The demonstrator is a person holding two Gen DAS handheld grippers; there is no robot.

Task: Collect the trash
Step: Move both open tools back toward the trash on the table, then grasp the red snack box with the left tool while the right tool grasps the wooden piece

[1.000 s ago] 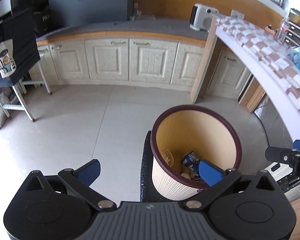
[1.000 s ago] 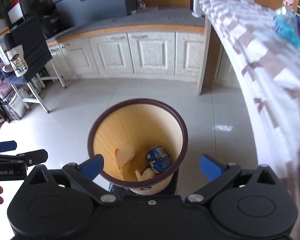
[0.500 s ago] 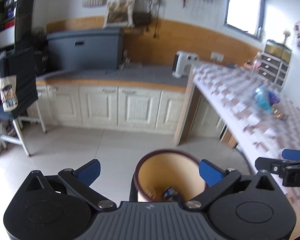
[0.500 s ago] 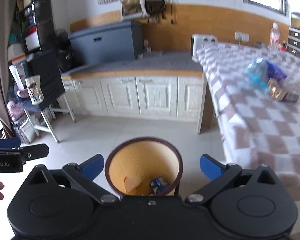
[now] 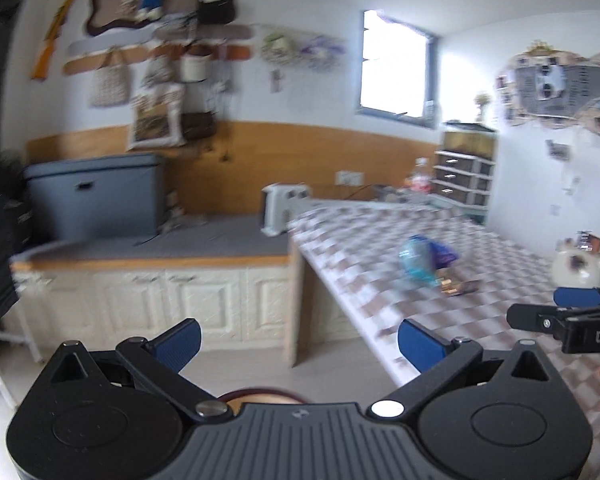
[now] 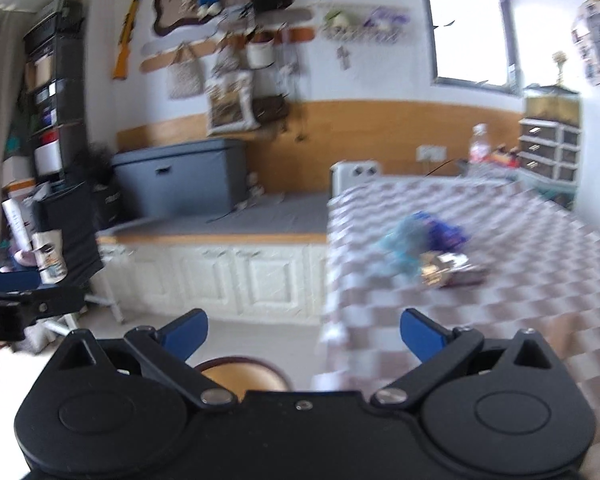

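A crumpled blue plastic bag (image 6: 404,240) is lying on the checkered tablecloth (image 6: 520,280), touching a purple wrapper (image 6: 446,232), with a shiny gold wrapper (image 6: 444,270) just beside them; all are blurry. The trash bin (image 6: 242,374) is sitting low on the floor near the table's edge, and only its dark rim is peeking out between the fingers. The right gripper (image 6: 302,330) is hanging wide open and holding nothing. The left gripper (image 5: 298,340) is also spreading wide open with nothing in it. A white heater (image 5: 284,210) is sitting on the gray counter (image 5: 180,242).
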